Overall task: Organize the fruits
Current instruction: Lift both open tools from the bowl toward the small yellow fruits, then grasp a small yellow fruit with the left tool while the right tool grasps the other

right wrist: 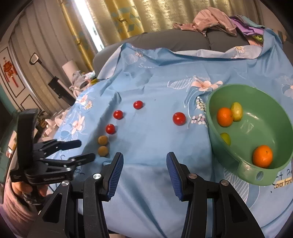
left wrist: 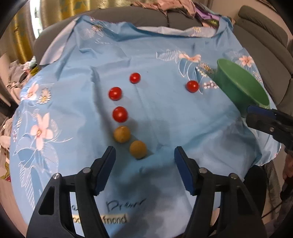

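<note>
Several red cherry tomatoes (left wrist: 120,114) (right wrist: 179,118) and two brown round fruits (left wrist: 138,149) (right wrist: 103,151) lie on a blue floral cloth (left wrist: 155,117). A green bowl (right wrist: 263,175) at the right holds two oranges (right wrist: 224,117), a yellow-green fruit (right wrist: 236,111) and another green fruit (right wrist: 225,138); it also shows in the left wrist view (left wrist: 238,82). My left gripper (left wrist: 144,155) is open and empty, just short of the nearest brown fruit; it also shows in the right wrist view (right wrist: 86,150). My right gripper (right wrist: 144,161) is open and empty above bare cloth, left of the bowl.
A grey sofa (right wrist: 183,39) with piled clothes (right wrist: 216,22) runs behind the cloth. Curtains (right wrist: 128,16) and clutter (right wrist: 80,80) stand at the left. A handwritten label (left wrist: 109,218) lies on the cloth's near edge.
</note>
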`<action>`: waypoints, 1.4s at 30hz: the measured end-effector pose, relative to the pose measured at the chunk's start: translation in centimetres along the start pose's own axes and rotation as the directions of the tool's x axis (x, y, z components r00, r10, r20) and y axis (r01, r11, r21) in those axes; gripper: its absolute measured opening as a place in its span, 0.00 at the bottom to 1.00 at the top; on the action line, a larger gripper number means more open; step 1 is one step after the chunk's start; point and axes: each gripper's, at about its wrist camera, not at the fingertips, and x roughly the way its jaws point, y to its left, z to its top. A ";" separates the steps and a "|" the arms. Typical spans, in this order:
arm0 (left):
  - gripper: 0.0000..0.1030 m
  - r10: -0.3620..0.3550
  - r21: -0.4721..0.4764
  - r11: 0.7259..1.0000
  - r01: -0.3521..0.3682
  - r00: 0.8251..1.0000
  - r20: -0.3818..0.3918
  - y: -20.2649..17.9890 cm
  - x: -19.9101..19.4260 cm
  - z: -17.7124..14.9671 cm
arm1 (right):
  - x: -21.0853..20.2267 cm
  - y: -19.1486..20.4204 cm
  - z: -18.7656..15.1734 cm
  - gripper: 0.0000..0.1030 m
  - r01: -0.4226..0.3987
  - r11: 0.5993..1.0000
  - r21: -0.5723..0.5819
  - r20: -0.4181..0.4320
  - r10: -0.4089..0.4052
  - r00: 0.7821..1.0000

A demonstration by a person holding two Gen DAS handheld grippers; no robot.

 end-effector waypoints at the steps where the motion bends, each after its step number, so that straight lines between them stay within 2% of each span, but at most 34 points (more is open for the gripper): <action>1: 0.54 -0.009 0.005 1.000 0.009 1.000 -0.009 -0.2 0.5 0.2 | 0.0 -0.1 0.0 0.48 0.002 1.000 0.002 -0.002 -0.002 1.000; 6: 0.52 -0.005 0.006 1.000 0.006 0.997 -0.076 -0.3 2.7 1.0 | 0.3 -0.4 0.0 0.48 0.003 1.000 0.007 -0.009 -0.003 1.000; 13: 0.51 0.037 -0.013 0.999 -0.039 0.988 -0.151 0.5 4.5 1.3 | 0.6 -1.0 -0.1 0.48 -0.008 1.000 0.019 -0.014 0.008 1.000; 16: 0.45 0.027 -0.037 0.999 -0.034 0.983 -0.180 1.0 5.3 1.2 | 0.7 -1.1 -0.2 0.48 -0.013 1.000 0.021 -0.015 0.013 1.000; 19: 0.44 0.024 -0.038 0.999 -0.031 0.985 -0.172 1.2 5.2 1.2 | 0.7 -1.2 -0.2 0.48 -0.015 1.000 0.022 -0.015 0.015 1.000; 22: 0.33 0.029 -0.033 0.999 -0.034 0.986 -0.163 1.4 5.0 1.1 | 0.9 -1.4 -0.2 0.48 -0.016 1.000 0.027 -0.018 0.017 1.000; 26: 0.24 0.022 -0.047 0.998 -0.030 0.988 -0.154 1.9 4.8 0.9 | 1.1 -1.4 -0.1 0.48 -0.022 0.999 0.023 -0.020 0.023 1.000; 37: 0.24 -0.060 -0.096 0.994 0.053 0.996 -0.072 3.3 3.3 0.0 | 3.4 -0.1 0.3 0.48 -0.045 0.999 -0.015 -0.061 0.044 0.997; 42: 0.24 -0.072 -0.112 0.991 0.072 0.997 0.004 4.6 0.1 0.2 | 5.6 1.7 1.1 0.48 -0.078 0.995 -0.062 -0.091 0.072 0.993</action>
